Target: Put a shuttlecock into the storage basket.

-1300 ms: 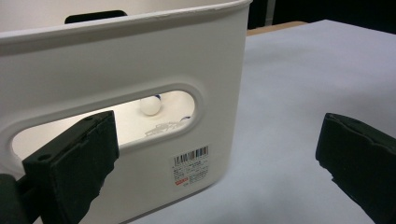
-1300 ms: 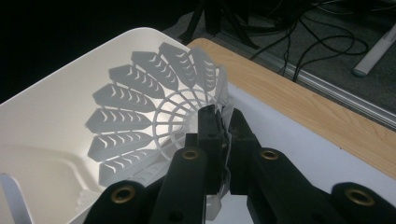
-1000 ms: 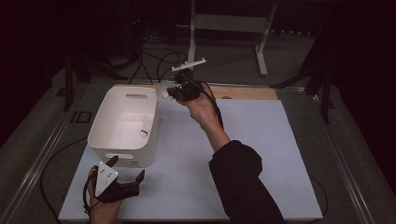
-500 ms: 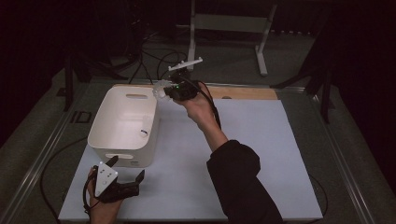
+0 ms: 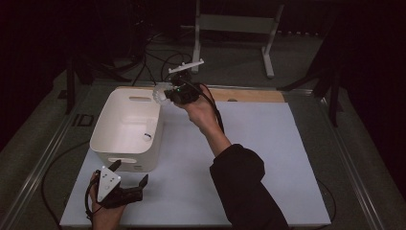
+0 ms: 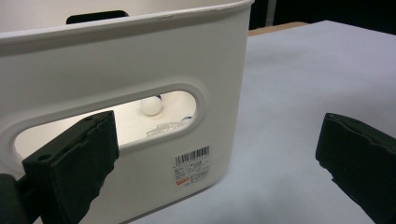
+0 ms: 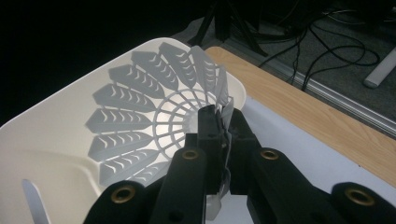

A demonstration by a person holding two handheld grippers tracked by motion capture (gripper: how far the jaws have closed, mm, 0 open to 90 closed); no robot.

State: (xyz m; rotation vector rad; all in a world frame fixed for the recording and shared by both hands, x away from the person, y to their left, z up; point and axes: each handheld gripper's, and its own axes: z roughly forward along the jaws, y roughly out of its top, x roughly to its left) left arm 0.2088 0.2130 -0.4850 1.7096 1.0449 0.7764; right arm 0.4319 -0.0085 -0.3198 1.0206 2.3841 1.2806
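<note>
Your right gripper (image 5: 165, 94) was pinched shut on a white plastic shuttlecock (image 7: 154, 121), jaws clamped on the edge of its skirt. In the right gripper view the open skirt fanned out toward the camera, with the white bin (image 7: 56, 154) right behind and below it. From the high view you held the shuttlecock (image 5: 158, 95) raised at the bin's far right corner, about over the rim (image 5: 160, 103); can't tell if it touched the rim.

Your left gripper (image 5: 125, 184) sat low on the white mat (image 5: 268, 158) at the near edge, just in front of the bin's near wall. Jaws spread wide, nothing between them. In the left gripper view one jaw stood in front of the bin's handle slot (image 6: 154, 116), the other off over bare mat (image 6: 289, 93). Through the slot a second shuttlecock (image 6: 152, 106) lay on the bin floor, round white cork end facing the slot. A barcode sticker (image 6: 191, 164) was on the wall under the slot.
</note>
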